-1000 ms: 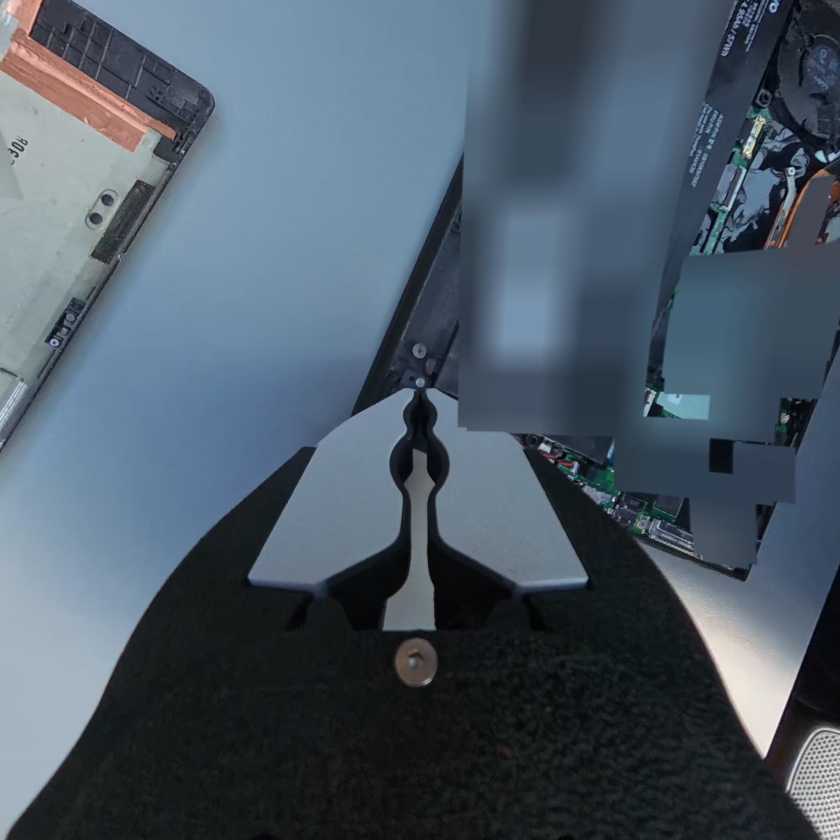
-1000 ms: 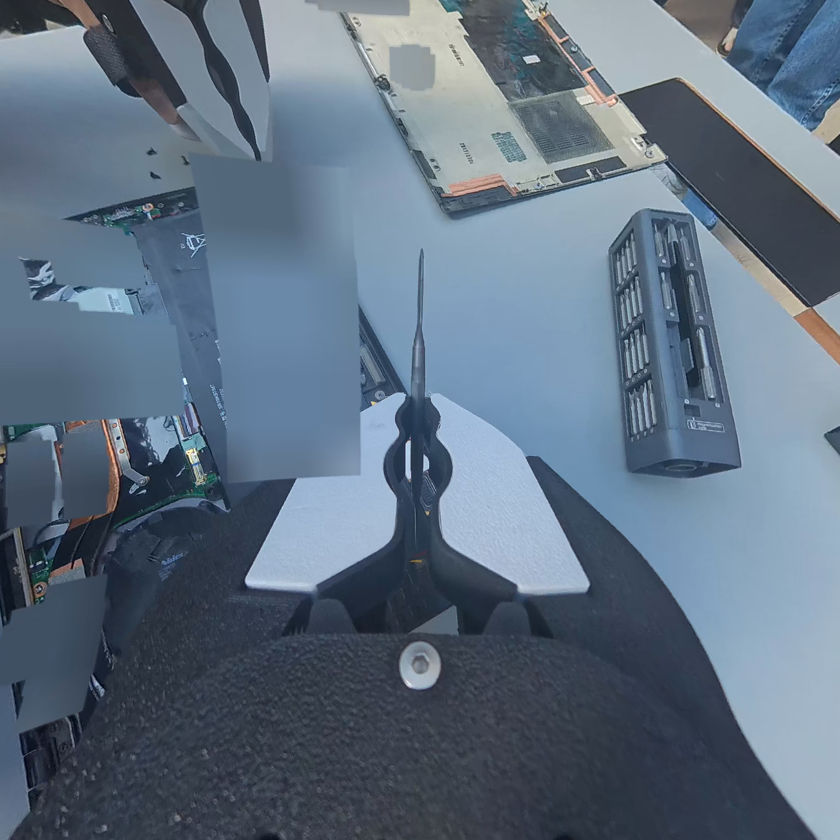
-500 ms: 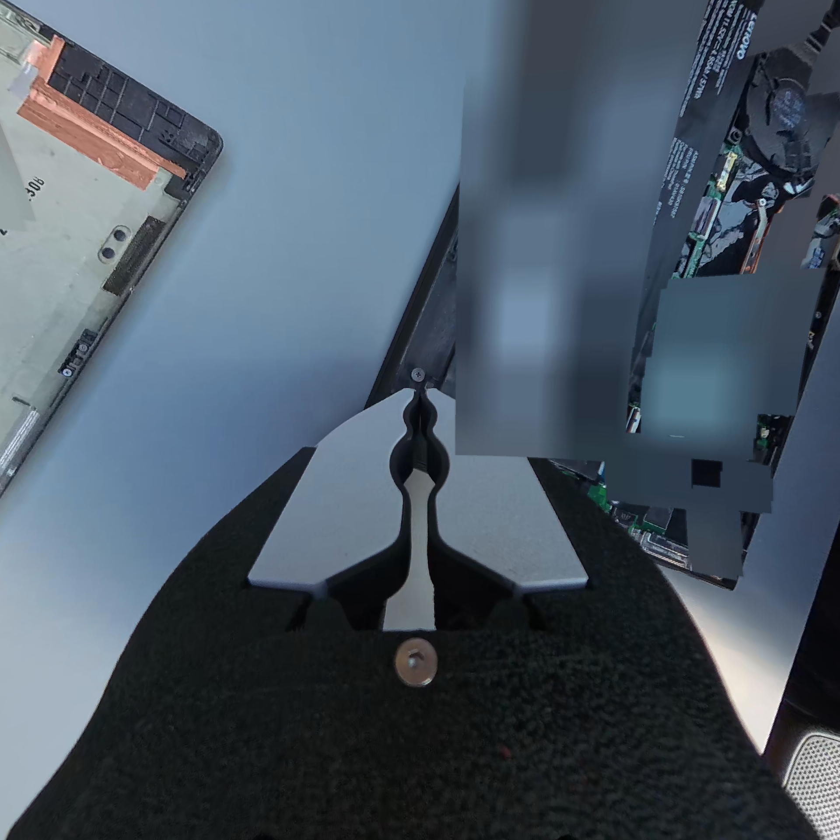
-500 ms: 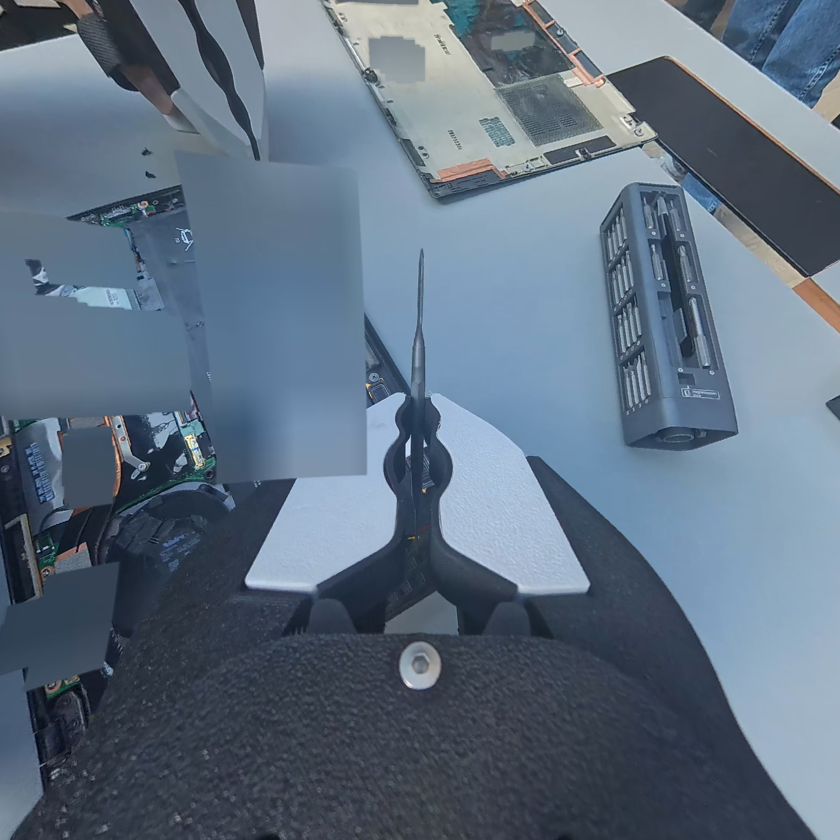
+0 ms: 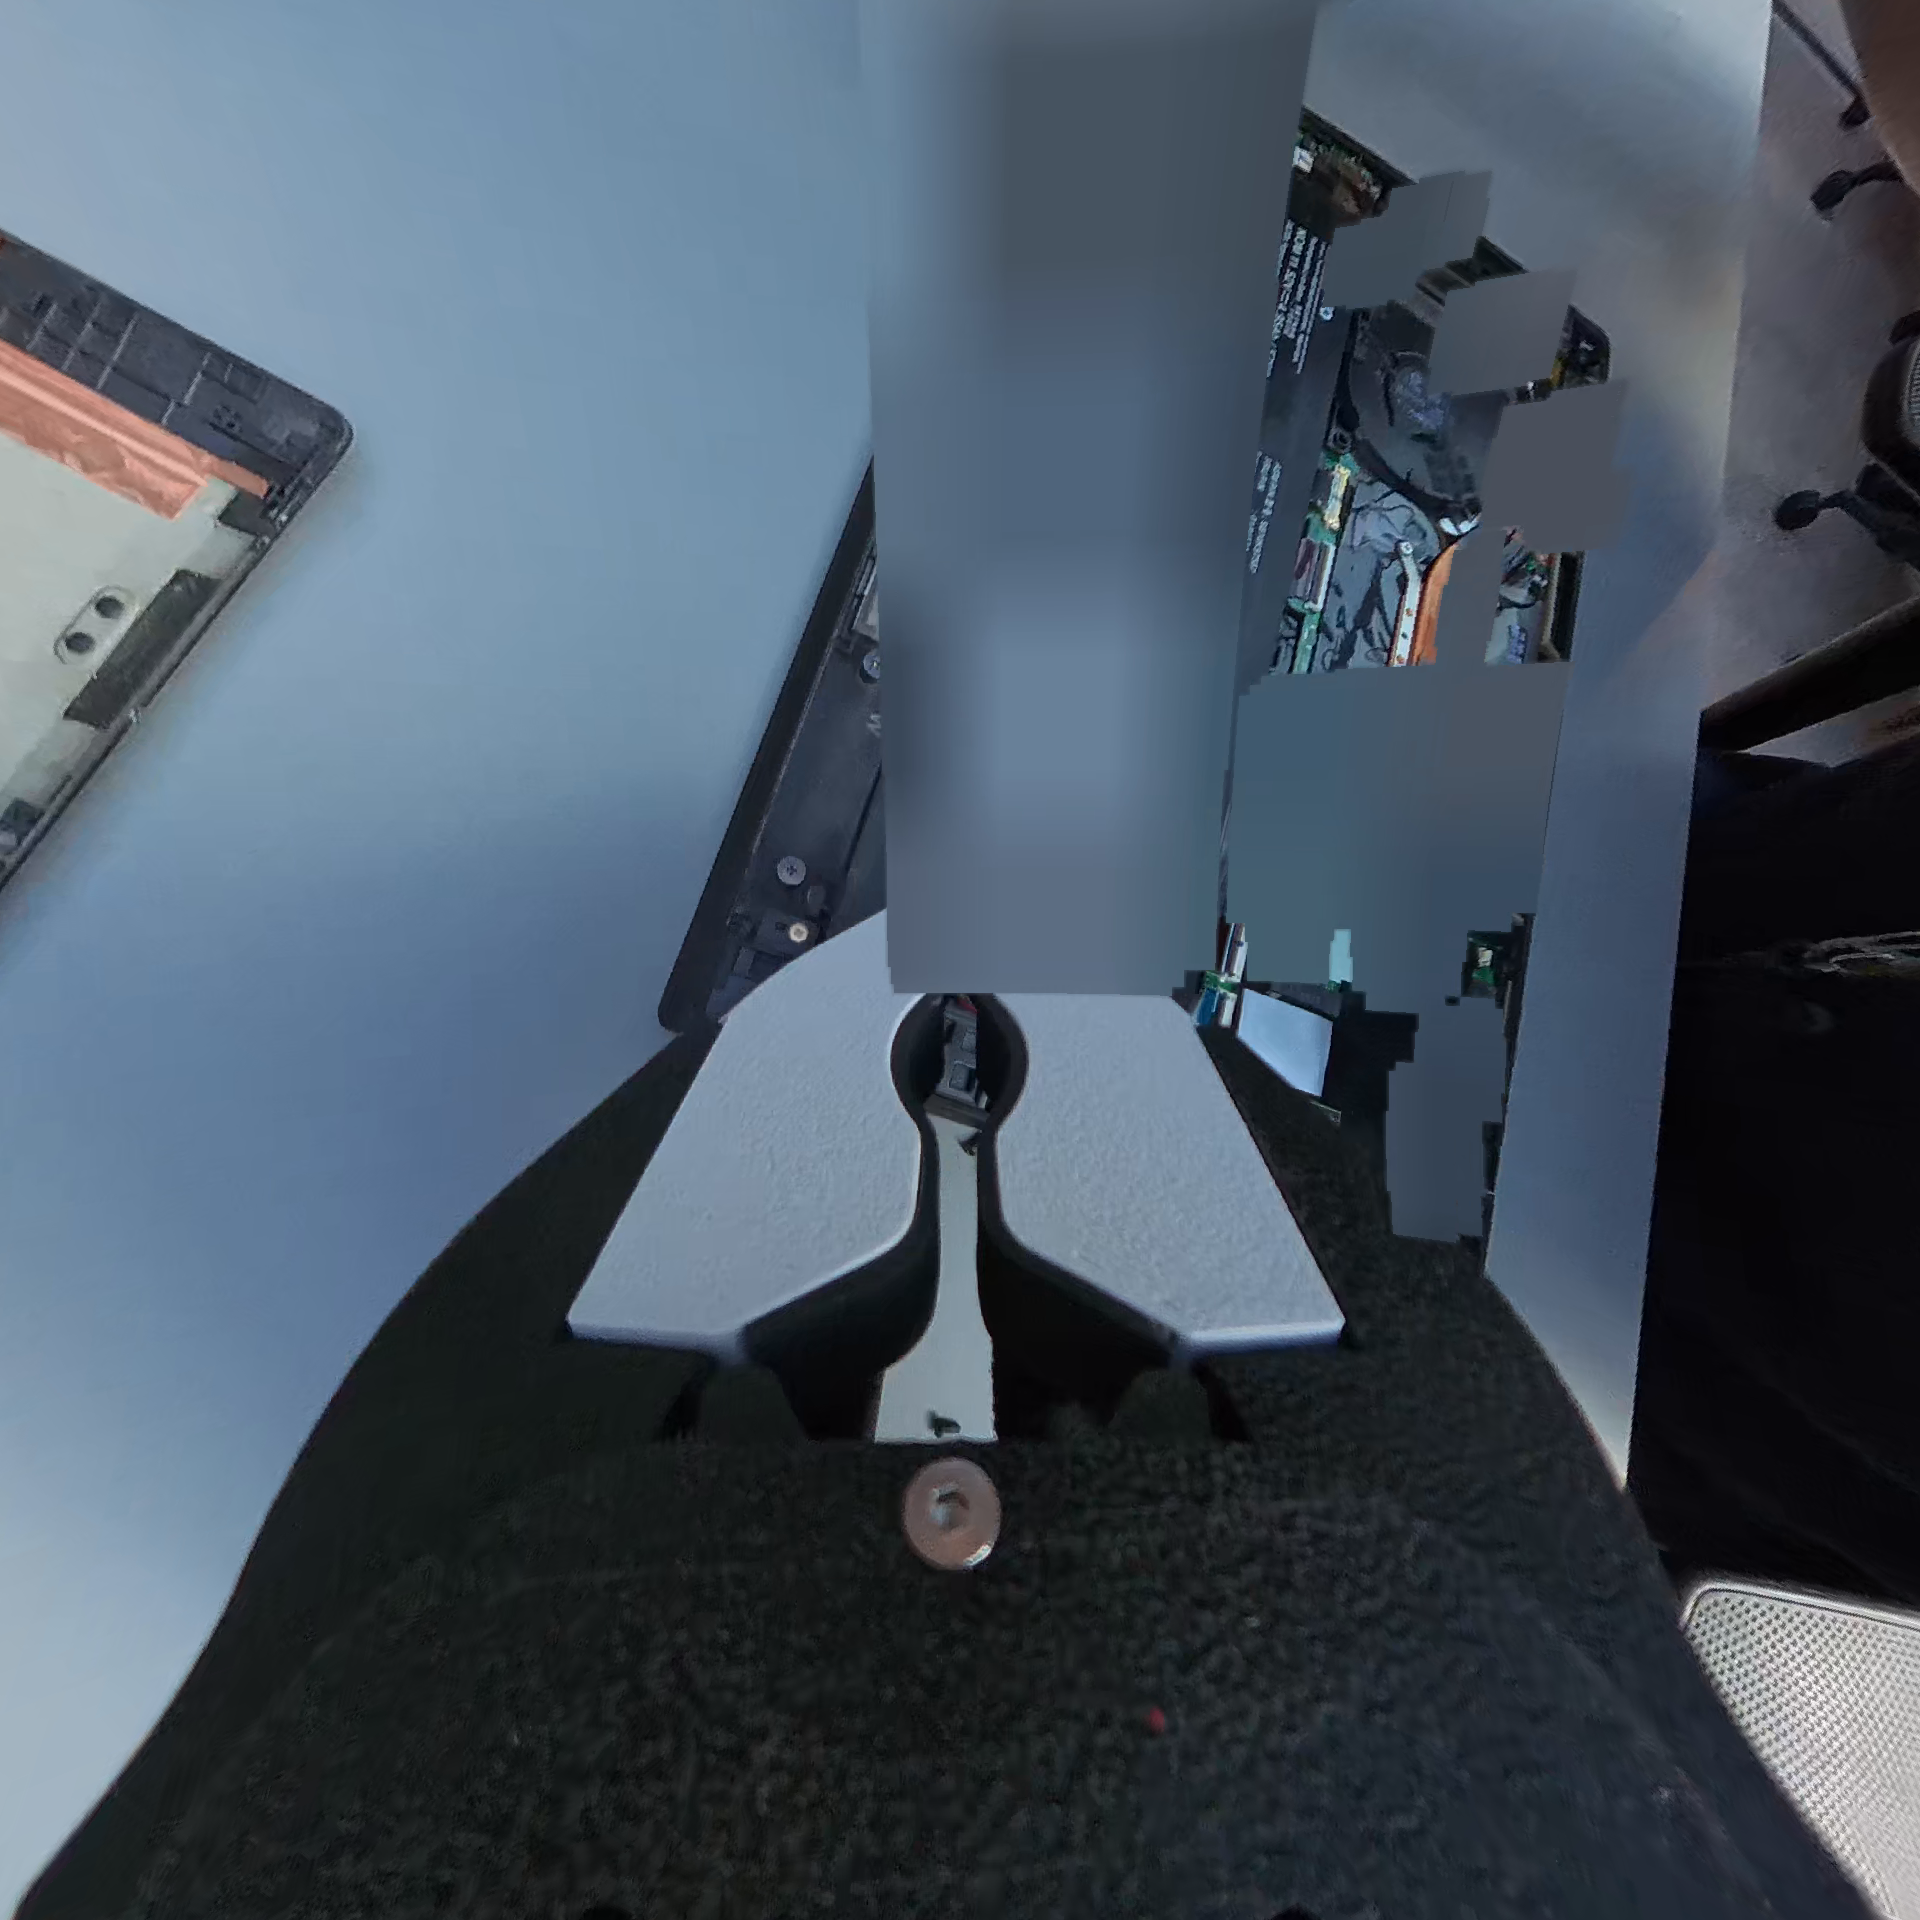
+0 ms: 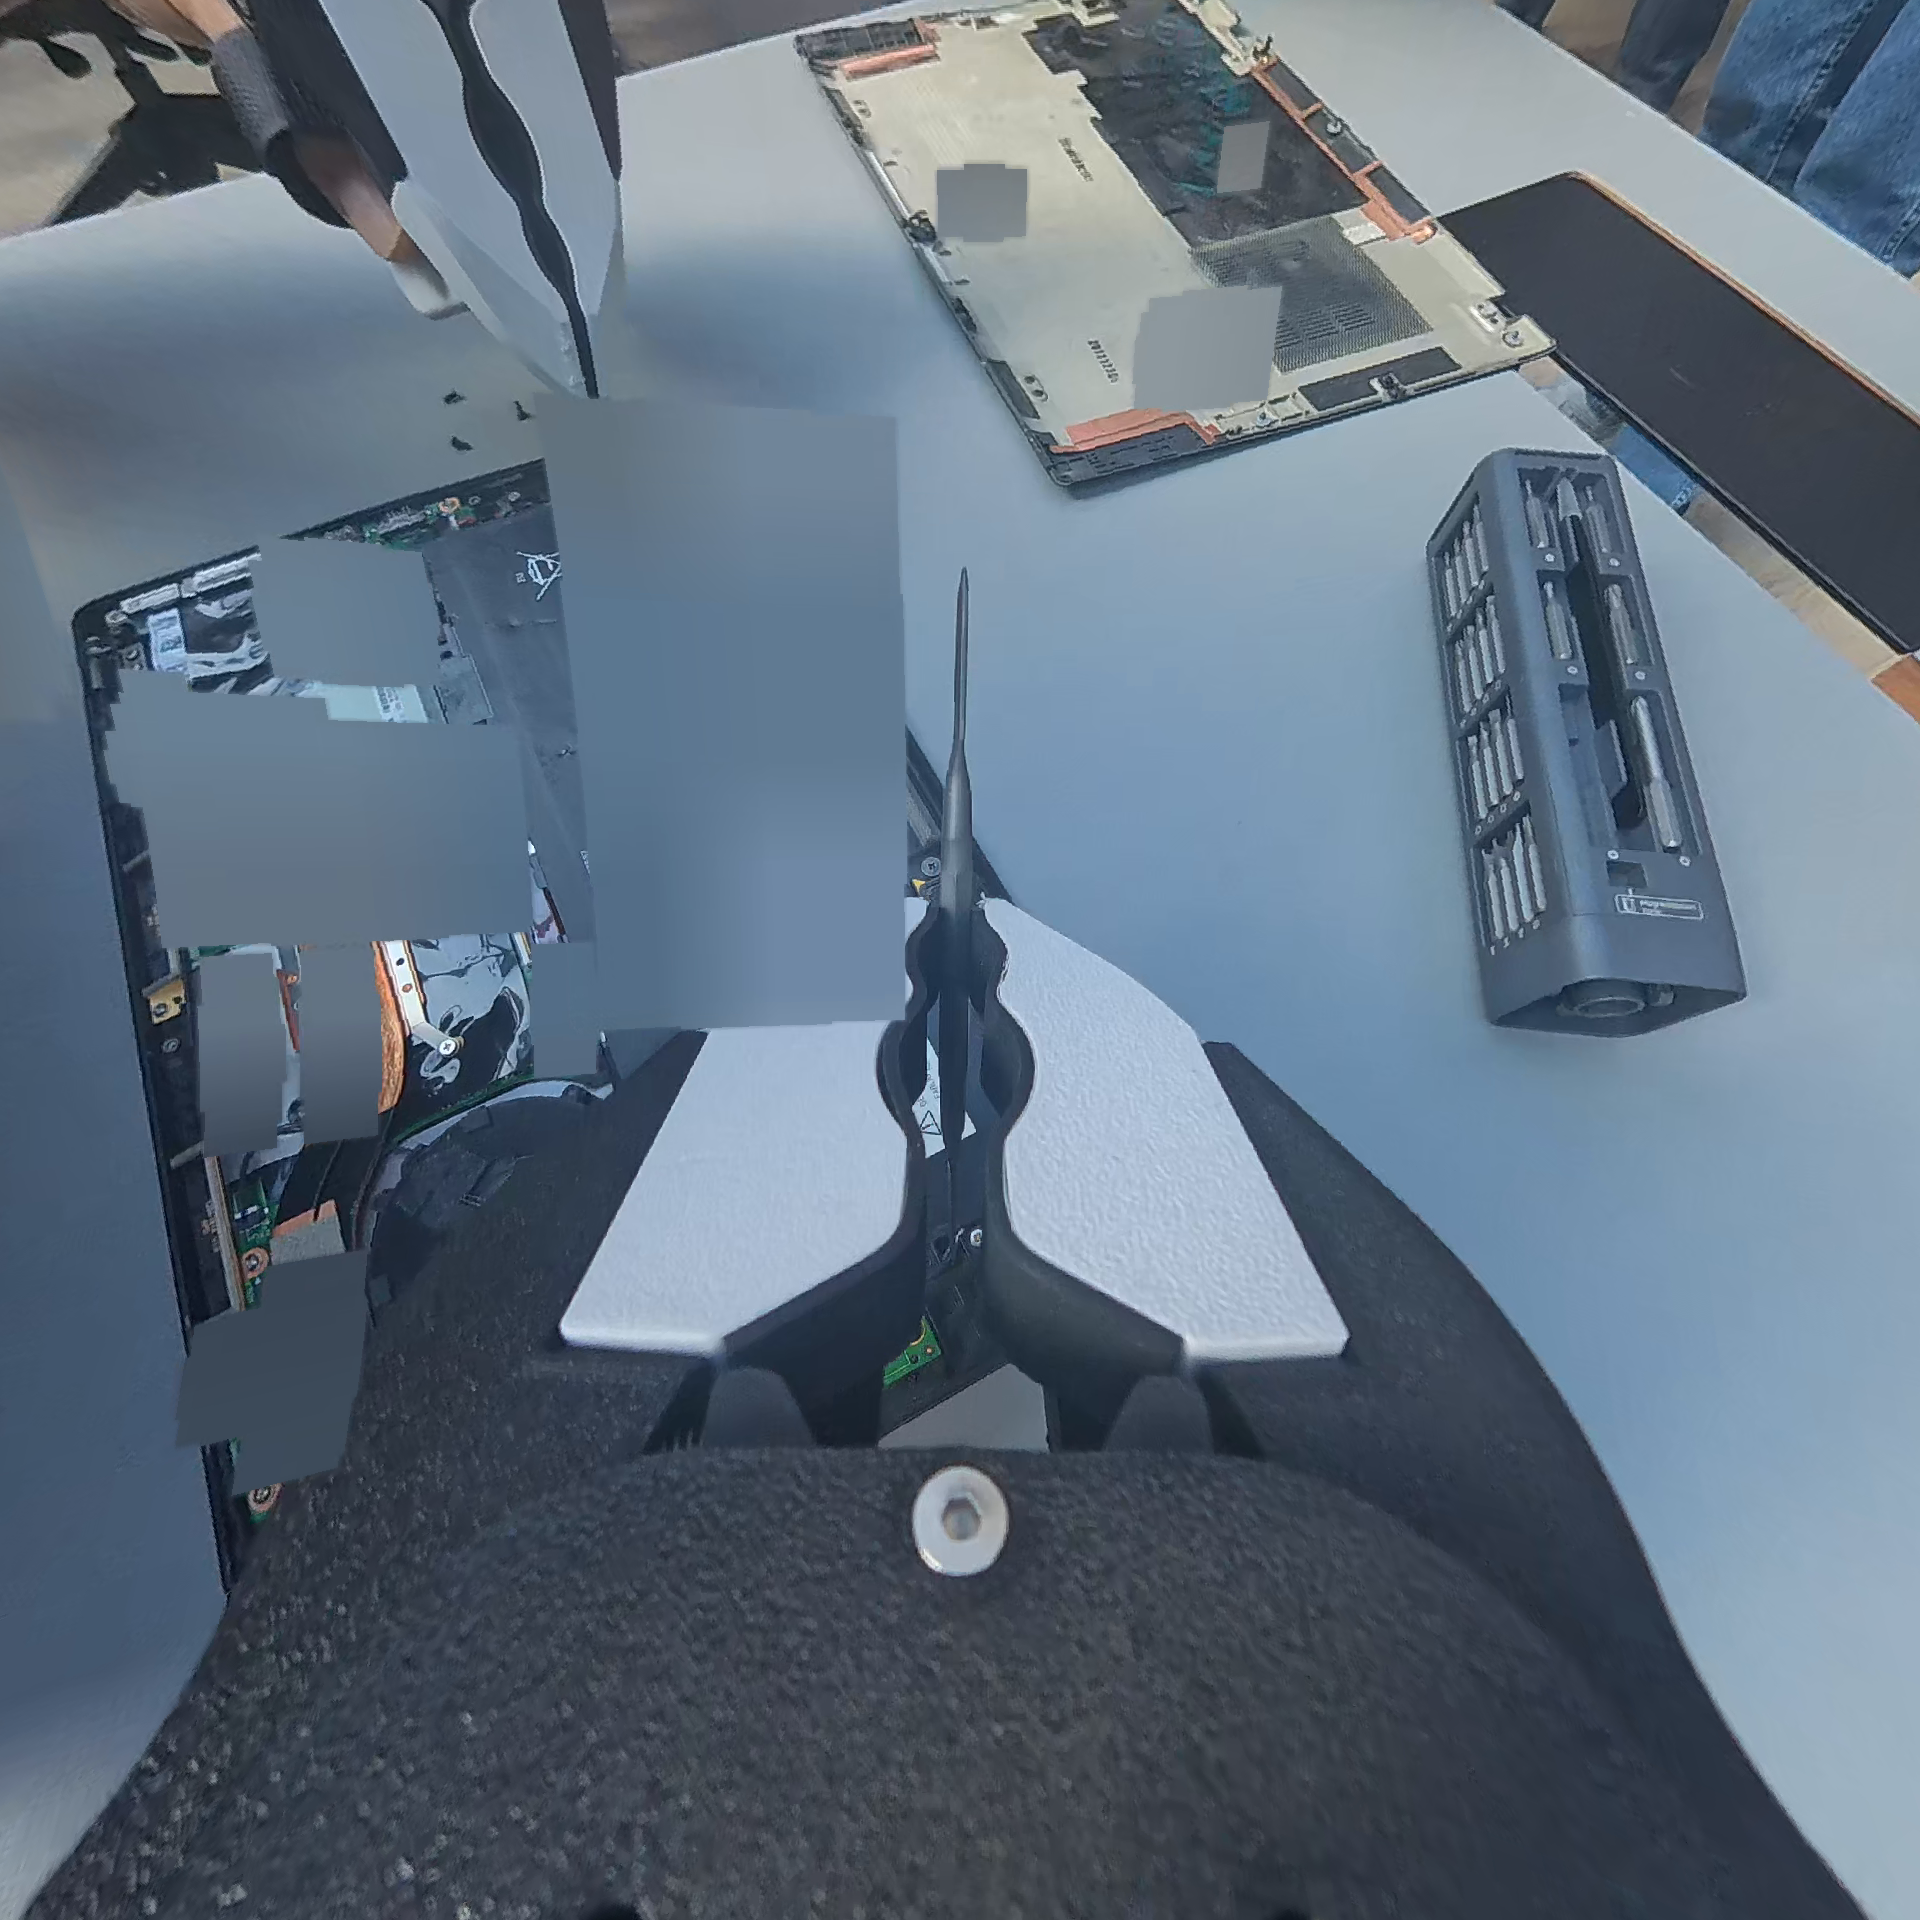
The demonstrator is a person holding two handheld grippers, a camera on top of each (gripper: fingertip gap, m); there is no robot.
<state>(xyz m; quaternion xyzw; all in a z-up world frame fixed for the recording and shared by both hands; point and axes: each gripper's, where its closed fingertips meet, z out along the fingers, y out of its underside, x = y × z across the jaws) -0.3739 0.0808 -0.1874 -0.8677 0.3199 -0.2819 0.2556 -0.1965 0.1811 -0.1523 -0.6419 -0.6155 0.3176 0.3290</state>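
Note:
My right gripper (image 6: 961, 920) is shut on a thin black screwdriver (image 6: 961, 727). Its shaft points forward, above the right edge of an opened laptop (image 6: 99, 727) with its board exposed. My left gripper (image 5: 956, 1003) is shut and empty, with its tips partly behind a blurred patch, over the near corner of the same laptop (image 5: 800, 790). It also shows in the right wrist view (image 6: 566, 353), held by a hand above the laptop's far edge.
The removed laptop bottom cover (image 6: 1143, 208) lies on the grey table, and also shows at the left of the left wrist view (image 5: 94, 582). A grey bit-set case (image 6: 1569, 748) lies to the right, with a black panel (image 6: 1714, 364) beyond it. Small loose screws (image 6: 457, 416) lie by the laptop. A person's legs (image 6: 1818, 104) are at the far right.
My left gripper has shifted right over the laptop and lifted, staying shut. My right gripper has drawn back a little with the screwdriver still held.

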